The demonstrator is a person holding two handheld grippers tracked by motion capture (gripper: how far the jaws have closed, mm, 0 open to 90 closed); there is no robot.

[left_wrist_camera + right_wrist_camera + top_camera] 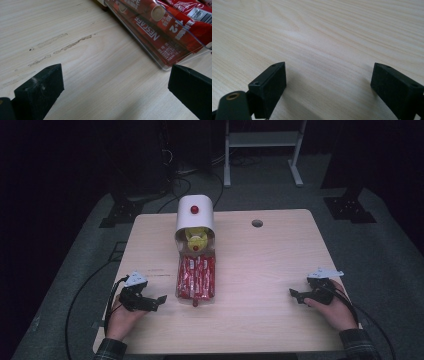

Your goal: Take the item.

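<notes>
A white dispenser (195, 215) with a red knob stands at the table's back centre, with yellow packets in its mouth. Red Nescafe sachets (196, 277) lie in a clear tray (162, 65) sloping out in front of it. My left gripper (159, 300) rests open on the table just left of the tray's front end; in the left gripper view the sachets (160, 30) lie ahead to the right of its jaws. My right gripper (295, 294) rests open near the table's right front, nothing between its jaws, over bare wood (324, 45).
The light wooden table (260, 265) has a round cable hole (257, 223) at the back right. Faint glue streaks (62, 45) mark the wood near my left gripper. A white frame stand (262, 150) and dark stands sit on the floor behind.
</notes>
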